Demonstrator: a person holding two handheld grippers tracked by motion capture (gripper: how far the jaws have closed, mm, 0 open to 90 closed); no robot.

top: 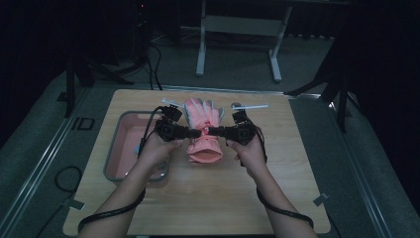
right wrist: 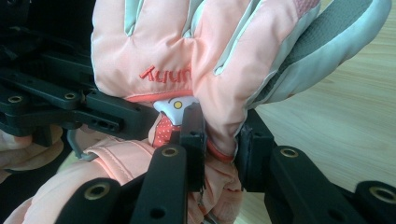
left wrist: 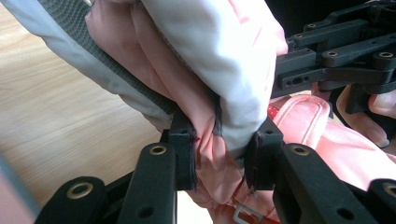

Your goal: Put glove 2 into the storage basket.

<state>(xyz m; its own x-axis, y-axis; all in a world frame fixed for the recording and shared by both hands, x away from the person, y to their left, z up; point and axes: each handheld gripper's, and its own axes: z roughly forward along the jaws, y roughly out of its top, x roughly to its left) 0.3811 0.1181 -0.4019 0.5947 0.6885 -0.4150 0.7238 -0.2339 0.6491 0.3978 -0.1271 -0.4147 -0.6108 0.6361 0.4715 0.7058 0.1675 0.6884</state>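
High view: the padded pink-and-grey fabric glove (top: pixel 202 130) runs lengthwise away from the person, fingers pointing far, cuff near, over the wooden table (top: pixel 277 163); the left gripper (top: pixel 194 133) and right gripper (top: pixel 212 131) each pinch its middle from opposite sides.

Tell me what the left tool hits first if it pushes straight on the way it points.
The left tool is already shut on the pink glove. Straight beyond the glove sits the right tool, pointing back at it, so probably that, though depth is unclear.

dim room, wooden table (top: pixel 208 198), grey floor (top: pixel 233 64)
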